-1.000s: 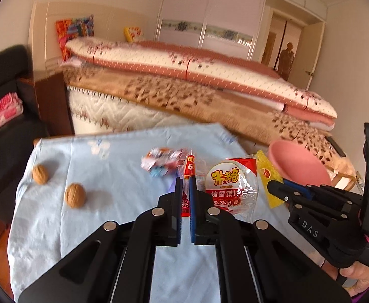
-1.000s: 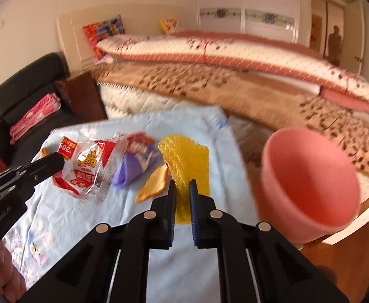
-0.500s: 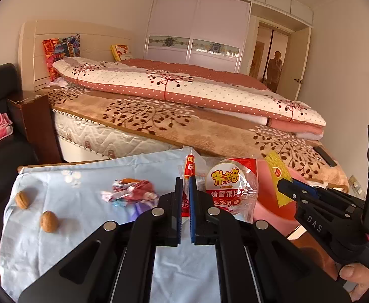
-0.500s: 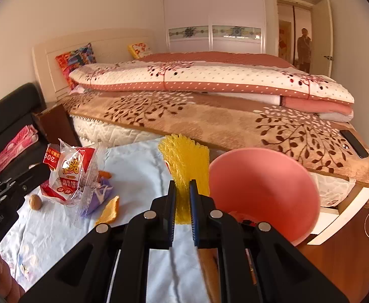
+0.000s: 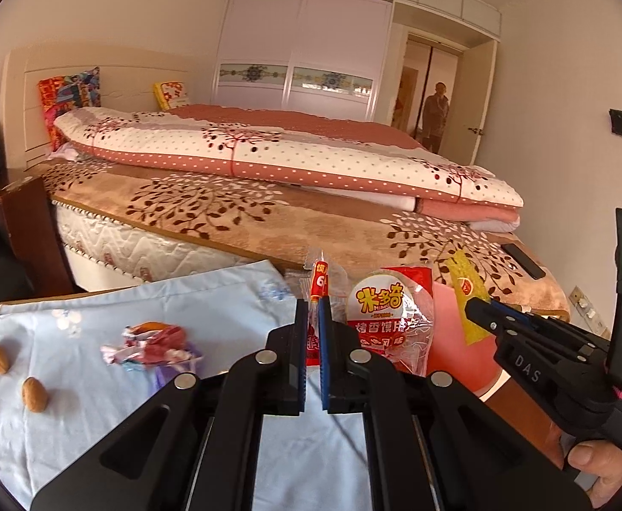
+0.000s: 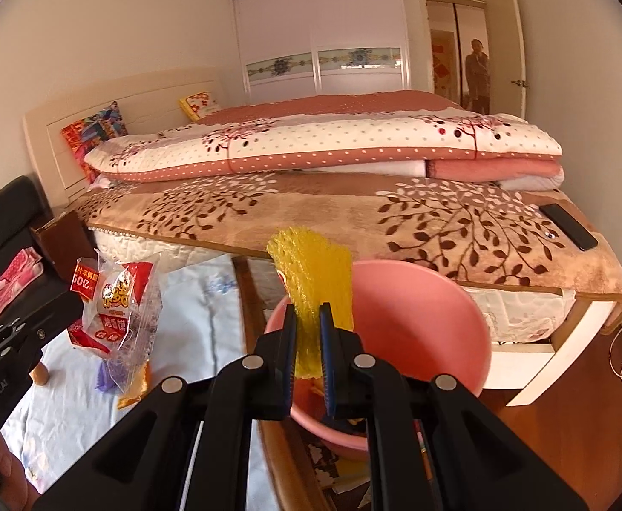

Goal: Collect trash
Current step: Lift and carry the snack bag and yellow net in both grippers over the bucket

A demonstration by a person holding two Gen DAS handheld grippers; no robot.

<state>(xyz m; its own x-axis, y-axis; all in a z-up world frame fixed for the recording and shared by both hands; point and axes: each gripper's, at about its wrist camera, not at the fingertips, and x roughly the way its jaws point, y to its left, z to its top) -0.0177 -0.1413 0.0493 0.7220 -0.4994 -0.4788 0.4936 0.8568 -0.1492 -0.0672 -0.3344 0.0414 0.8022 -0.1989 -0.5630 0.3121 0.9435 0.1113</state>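
Observation:
My left gripper [image 5: 312, 319] is shut on a clear and red snack wrapper [image 5: 379, 319], which hangs in the air past the table's right edge. The same wrapper [image 6: 117, 306] shows at the left of the right wrist view, held by the left gripper [image 6: 61, 319]. My right gripper [image 6: 309, 319] is shut on a yellow foam net [image 6: 315, 272] and holds it over the near rim of a pink basin [image 6: 421, 319] standing on the floor beside the table. The right gripper [image 5: 470, 304] with the yellow net [image 5: 466, 294] also shows in the left wrist view, in front of the basin [image 5: 451, 349].
A table under a light blue cloth [image 5: 98, 383] carries a crumpled pile of wrappers [image 5: 153, 340] and two walnuts [image 5: 34, 391]. A bed [image 5: 268, 196] with folded quilts runs behind, with a phone [image 6: 568, 225] on it. A person [image 5: 434, 115] stands at the far doorway.
Both grippers have swung right and risen a little, carrying the snack wrapper and the yellow net off the table toward the pink basin. The wrapper pile and walnuts have slid left in view.

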